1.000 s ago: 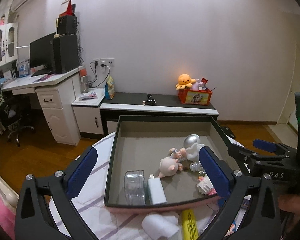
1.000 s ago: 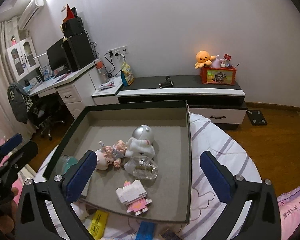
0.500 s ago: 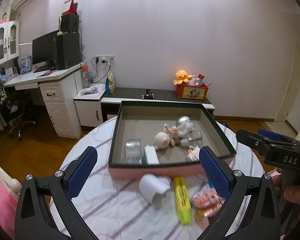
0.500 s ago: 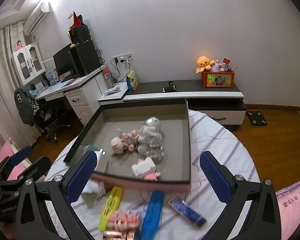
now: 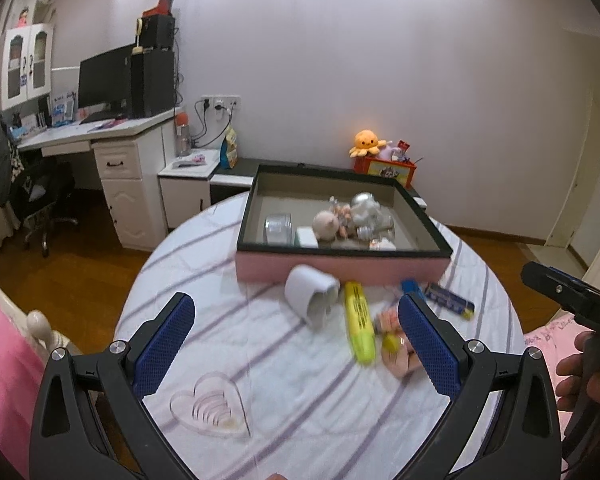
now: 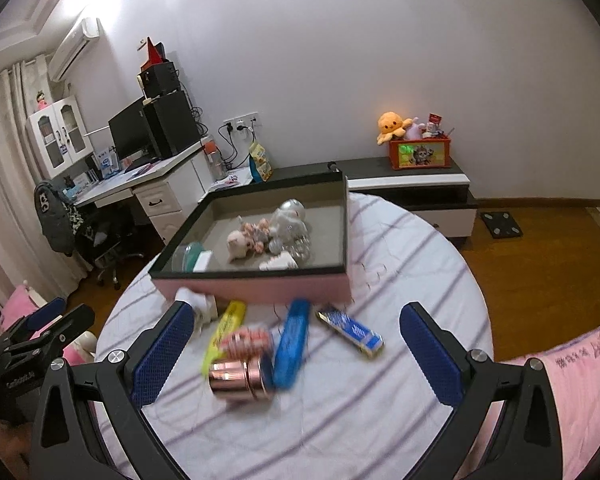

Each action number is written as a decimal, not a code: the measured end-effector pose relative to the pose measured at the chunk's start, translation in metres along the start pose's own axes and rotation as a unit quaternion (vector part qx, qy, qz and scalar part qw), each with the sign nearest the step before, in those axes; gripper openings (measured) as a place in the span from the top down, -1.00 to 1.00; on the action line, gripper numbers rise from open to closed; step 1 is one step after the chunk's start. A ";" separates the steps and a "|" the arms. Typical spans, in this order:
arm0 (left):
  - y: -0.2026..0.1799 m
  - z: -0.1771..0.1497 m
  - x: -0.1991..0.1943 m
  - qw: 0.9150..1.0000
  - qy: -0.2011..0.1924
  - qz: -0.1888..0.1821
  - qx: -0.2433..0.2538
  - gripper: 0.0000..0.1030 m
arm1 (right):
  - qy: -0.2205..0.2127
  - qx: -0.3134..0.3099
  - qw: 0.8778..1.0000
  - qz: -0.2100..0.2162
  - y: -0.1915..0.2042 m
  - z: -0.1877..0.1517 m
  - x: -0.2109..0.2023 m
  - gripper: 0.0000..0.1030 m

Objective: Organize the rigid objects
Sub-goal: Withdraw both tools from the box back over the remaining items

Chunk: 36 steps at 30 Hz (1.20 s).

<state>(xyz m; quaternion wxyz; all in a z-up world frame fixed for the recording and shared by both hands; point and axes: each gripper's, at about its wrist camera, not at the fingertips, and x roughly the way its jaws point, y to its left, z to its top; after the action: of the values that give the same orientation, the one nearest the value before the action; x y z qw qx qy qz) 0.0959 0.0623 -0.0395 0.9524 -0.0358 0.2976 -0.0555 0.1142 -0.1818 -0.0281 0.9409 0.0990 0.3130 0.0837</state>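
The pink box [image 6: 256, 286] with the dark rim sits at the far side of the round bench [image 6: 380, 400], holding small toys. Loose stuff lies just in front of it: yellow highlighter [image 5: 359, 326], blue bar [image 6: 292, 342], copper cylinder [image 6: 238, 376], white cup [image 5: 310, 294]. Left claw [image 5: 296, 346] and right claw [image 6: 296, 354] both hang spread wide, gripping nothing.

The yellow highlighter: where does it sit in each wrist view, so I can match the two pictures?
Left wrist view: the yellow highlighter lies right of centre on the striped tablecloth, just right of the tipped white cup.
Right wrist view: the highlighter lies left of centre, partly behind the copper cylinder.
Shared landmark: the pink-sided box, directly behind the highlighter in both views.
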 end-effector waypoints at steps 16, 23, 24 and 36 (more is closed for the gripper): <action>0.001 -0.042 -0.006 1.000 0.028 0.005 -0.005 -1.00 | 0.027 -0.010 0.999 -0.014 0.003 -0.053 -0.008 -1.00; 0.000 -0.037 0.023 0.999 0.046 0.004 -0.004 -1.00 | 0.043 -0.010 0.999 -0.026 -0.007 -0.053 0.011 -1.00; 0.001 -0.036 0.028 0.999 0.049 0.005 -0.006 -1.00 | 0.045 -0.010 0.999 -0.028 -0.009 -0.052 0.014 -1.00; -0.006 -0.017 0.095 0.997 0.073 0.012 0.003 -1.00 | 0.070 -0.021 0.996 -0.057 -0.032 -0.042 0.053 -1.00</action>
<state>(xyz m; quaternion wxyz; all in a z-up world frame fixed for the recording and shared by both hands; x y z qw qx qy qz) 0.1632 0.0441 -0.1068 0.9289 -0.0250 0.3664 -0.0479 0.1340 -0.1950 -0.0990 0.9216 0.0548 0.3818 0.0432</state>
